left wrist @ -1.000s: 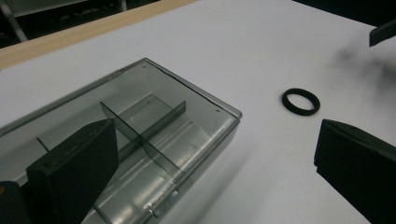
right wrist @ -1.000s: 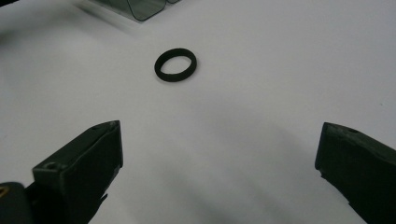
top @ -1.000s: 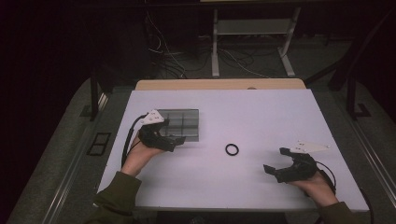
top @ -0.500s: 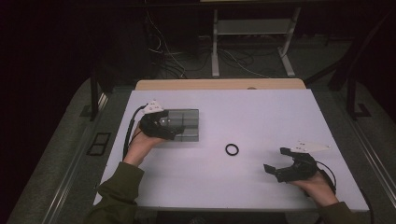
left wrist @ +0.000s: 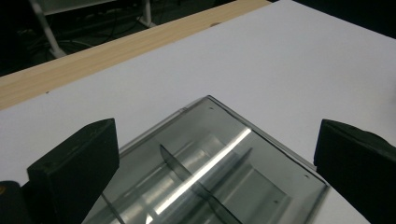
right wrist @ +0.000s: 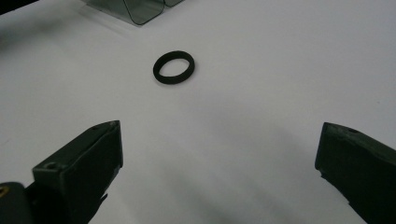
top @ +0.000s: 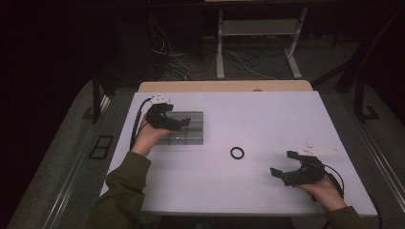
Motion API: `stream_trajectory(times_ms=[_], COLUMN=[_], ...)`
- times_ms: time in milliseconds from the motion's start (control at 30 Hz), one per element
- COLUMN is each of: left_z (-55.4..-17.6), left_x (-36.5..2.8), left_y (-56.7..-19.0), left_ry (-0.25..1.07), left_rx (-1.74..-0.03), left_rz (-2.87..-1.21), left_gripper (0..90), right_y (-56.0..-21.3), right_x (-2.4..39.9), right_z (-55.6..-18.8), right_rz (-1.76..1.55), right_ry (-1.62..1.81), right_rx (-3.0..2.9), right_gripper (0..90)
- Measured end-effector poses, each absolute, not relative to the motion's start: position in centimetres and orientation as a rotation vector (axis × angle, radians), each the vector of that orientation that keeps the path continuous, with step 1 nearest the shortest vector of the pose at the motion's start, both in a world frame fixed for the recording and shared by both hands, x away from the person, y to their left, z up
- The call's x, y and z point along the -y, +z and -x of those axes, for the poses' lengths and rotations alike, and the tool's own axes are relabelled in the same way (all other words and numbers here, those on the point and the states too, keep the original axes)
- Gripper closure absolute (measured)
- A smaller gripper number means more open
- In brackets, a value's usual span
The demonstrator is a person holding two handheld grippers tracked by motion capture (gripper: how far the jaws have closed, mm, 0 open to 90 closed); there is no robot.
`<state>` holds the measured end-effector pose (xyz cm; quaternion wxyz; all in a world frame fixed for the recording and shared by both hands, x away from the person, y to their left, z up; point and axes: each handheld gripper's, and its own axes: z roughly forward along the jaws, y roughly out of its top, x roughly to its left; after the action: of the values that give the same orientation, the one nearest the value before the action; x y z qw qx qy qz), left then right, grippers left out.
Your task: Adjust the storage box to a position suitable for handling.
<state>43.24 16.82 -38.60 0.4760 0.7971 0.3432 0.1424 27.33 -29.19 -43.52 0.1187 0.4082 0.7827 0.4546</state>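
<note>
L gripper (top: pixel 177 125) over unlabelled, prob. acrylic tray (top: pixel 193 129).

My left black two-jaw gripper (top: pixel 184 124) has a pale grey plate on top; my right black two-jaw gripper (top: pixel 282 164) too. The smoky grey see-through plastic divider box (top: pixel 188 129) has darker grey partitions and bright glare streaks. The small round rubber ring (top: pixel 237 152) is plain black. The flat tabletop (top: pixel 267 119) is plain white, with a light wood strip (top: pixel 224 86) on the far edge. My sleeves (top: pixel 122 191) are olive green.
</note>
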Motion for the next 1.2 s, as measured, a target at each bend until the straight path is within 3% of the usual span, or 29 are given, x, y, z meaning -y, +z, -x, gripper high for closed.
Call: stream_trajectory(times_ms=[600,800,867,1000,1100,1200], left_z=[-48.1,-49.3,-49.6,-50.0,-50.2,-50.4], left_x=[-16.8,-16.7,-16.7,-16.5,-16.5,-16.4], left_y=[-38.9,-39.2,-39.2,-39.2,-39.2,-39.2], left_ry=[0.36,0.363,0.36,0.351,0.344,0.34], left_rx=[-0.94,-0.972,-0.984,-1.006,-1.011,-1.024], left_rz=[-1.955,-1.982,-1.985,-1.98,-2.001,-2.009], left_gripper=[1.6,5.8,13.6,15.6,22.7,35.0], right_y=[-43.5,-43.5,-43.4,-43.5,-43.5,-43.5], right_x=[29.3,29.3,29.3,29.3,29.3,29.3], right_z=[-27.3,-27.3,-27.3,-27.3,-27.3,-27.3], right_rz=[-1.198,-1.201,-1.202,-1.203,-1.204,-1.202], right_ry=[1.333,1.334,1.336,1.336,1.337,1.336], right_rx=[-2.288,-2.291,-2.289,-2.29,-2.288,-2.29], right_gripper=[0.6,0.6,0.7,0.6,0.6,0.6])
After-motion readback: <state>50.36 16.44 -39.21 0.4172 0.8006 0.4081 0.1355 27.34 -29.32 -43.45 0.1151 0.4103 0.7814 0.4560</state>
